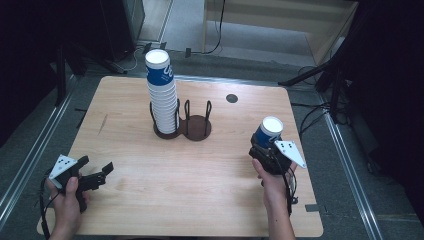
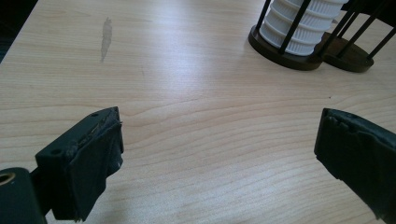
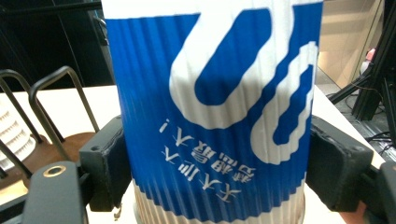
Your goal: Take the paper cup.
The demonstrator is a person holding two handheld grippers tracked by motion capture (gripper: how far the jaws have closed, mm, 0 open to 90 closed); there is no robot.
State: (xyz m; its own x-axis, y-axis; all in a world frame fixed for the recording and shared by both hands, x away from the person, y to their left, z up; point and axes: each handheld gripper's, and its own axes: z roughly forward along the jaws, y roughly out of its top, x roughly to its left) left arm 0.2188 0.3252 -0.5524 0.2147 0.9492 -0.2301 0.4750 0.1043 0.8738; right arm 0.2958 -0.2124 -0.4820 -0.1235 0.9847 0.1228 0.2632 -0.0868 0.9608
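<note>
Nearest the high camera, two forearms came in from the bottom edge, each hand wrapped around a black gripper topped by a grey three-cornered plate with dots. On the right, the right gripper (image 1: 267, 145) had its jaws clamped on a single paper cup (image 1: 269, 131), held upside down above the worktop's right side, well apart from the stand. In the right gripper view that cup (image 3: 215, 112) loomed large: a finely ribbed blue sleeve with a bold white looping mark, small inverted white lettering and a pale ribbed band below, squeezed between the two blocky, matt black pads on either side.

At the near left corner, the left gripper (image 1: 100, 172) hovered low over the worktop (image 1: 225, 200) with its jaws wide apart and nothing between them; in the left gripper view its rubbery pads looked scuffed and rough at the edges.

Pale wood grain ran across the rounded-corner worktop, with one faint grey smear (image 2: 106, 37) on its left part. Toward the far middle stood a dark holder (image 1: 196, 127) of two round bases with thin, curved black wire uprights. Its left ring carried a tall stack of cups (image 1: 162, 92), white and ridged, topped by a blue-sleeved one; the right ring was bare.
</note>
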